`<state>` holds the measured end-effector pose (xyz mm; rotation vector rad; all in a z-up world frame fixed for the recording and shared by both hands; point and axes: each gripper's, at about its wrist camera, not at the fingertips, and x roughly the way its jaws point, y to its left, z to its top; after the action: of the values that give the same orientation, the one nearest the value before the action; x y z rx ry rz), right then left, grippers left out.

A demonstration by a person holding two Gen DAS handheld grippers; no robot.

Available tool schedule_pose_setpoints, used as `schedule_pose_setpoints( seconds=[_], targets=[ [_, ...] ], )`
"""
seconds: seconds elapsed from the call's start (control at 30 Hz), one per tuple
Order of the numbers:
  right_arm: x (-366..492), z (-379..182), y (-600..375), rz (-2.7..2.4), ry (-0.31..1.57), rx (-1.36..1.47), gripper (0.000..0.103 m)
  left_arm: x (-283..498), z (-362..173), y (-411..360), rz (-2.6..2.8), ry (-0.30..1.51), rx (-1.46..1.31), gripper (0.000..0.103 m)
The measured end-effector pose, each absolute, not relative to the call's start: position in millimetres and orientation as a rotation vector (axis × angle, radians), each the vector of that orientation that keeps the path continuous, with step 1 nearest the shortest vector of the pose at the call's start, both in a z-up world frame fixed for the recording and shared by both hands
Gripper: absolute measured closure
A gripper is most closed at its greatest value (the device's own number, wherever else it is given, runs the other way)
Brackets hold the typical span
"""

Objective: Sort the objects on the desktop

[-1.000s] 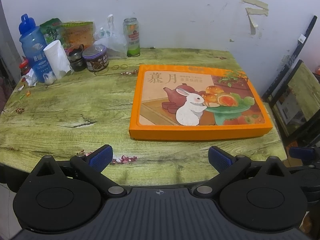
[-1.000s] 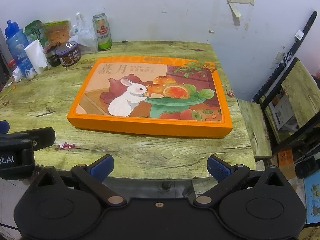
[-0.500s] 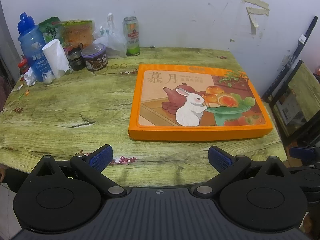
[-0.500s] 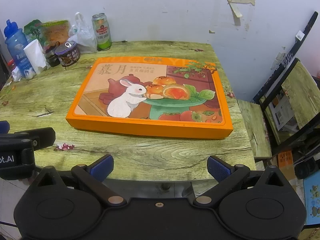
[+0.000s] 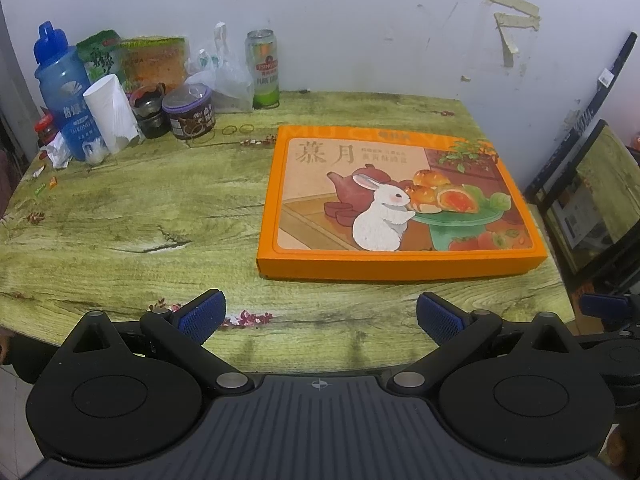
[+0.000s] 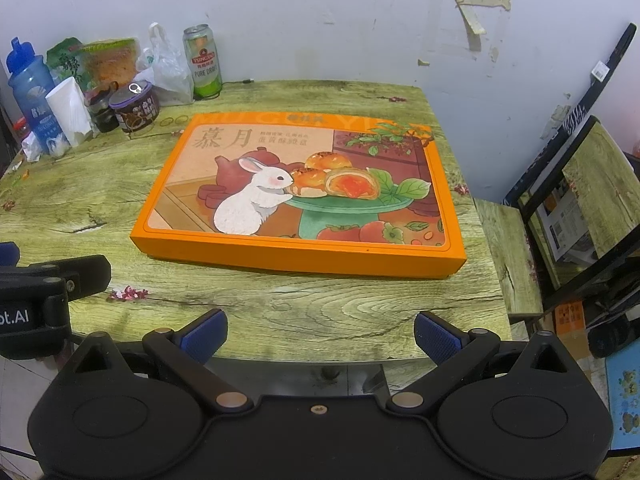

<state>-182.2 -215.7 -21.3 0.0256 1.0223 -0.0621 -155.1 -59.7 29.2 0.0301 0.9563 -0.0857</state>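
Both cameras sit low at the near edge of the table (image 5: pixel 120 216), looking across it toward the white wall. The left wrist view stands off to the left of the orange box (image 5: pixel 400 200), so the box fills its right half. The right wrist view sits more squarely before the orange box (image 6: pixel 300 188), closer in. Both share the box, the clutter at the far left corner beyond it, and the chair to its right.

A white wall (image 5: pixel 360 32) with peeling tape strips (image 5: pixel 510 20) stands behind the desk (image 5: pixel 120 220). A wooden chair (image 6: pixel 508 248) sits just beside its right edge, with a dark frame (image 6: pixel 576 208) leaning nearby.
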Motion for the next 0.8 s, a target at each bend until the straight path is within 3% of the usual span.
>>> schedule_pose_setpoints(
  seconds=[0.8],
  targets=[
    [-180.7,-22.0,-216.2,-0.074,1.028,0.019,0.003,-151.3,27.4,-60.2,-0.099,0.961,0.026,0.0]
  ],
)
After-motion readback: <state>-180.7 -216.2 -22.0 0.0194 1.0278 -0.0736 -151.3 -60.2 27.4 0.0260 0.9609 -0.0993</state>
